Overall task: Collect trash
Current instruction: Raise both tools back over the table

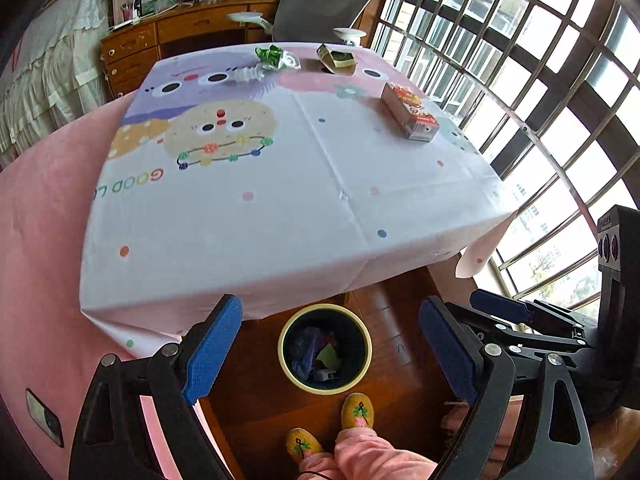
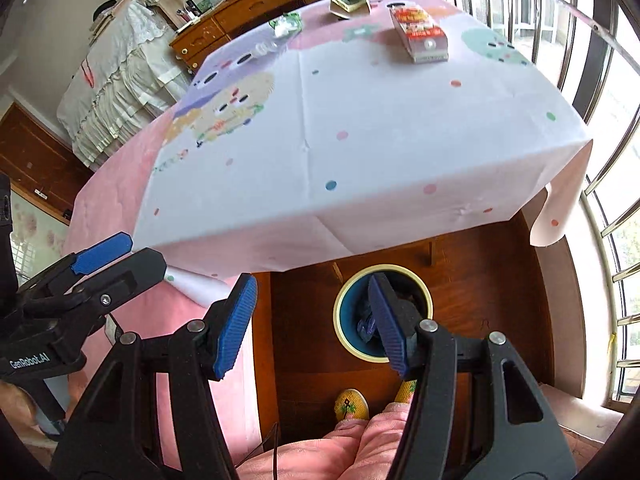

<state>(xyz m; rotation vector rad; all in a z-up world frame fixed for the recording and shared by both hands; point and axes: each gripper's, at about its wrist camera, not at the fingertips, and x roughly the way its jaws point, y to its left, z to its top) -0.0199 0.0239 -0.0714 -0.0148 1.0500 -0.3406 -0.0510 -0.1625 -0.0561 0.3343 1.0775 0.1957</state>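
Note:
A round bin [image 1: 325, 347] with a pale yellow rim stands on the wooden floor below the table's near edge, with several scraps inside. My left gripper [image 1: 326, 350] hangs open right above it, empty. My right gripper [image 2: 310, 326] is open and empty too, just left of the bin [image 2: 424, 284]. On the far part of the table lie a red snack box [image 1: 410, 110] [image 2: 420, 34], a small green carton [image 1: 336, 58] [image 2: 349, 2], a green-and-white crumpled wrapper [image 1: 276, 58] [image 2: 286, 24] and a crushed clear plastic piece [image 1: 249, 75] [image 2: 266, 48].
The table wears a white cartoon-print cloth [image 1: 280, 208] over a pink one [image 1: 44, 240]. A person's slippered feet [image 1: 357, 412] stand by the bin. A grey office chair [image 1: 324, 0], a wooden desk [image 1: 168, 36] and a barred window [image 1: 540, 80] lie beyond.

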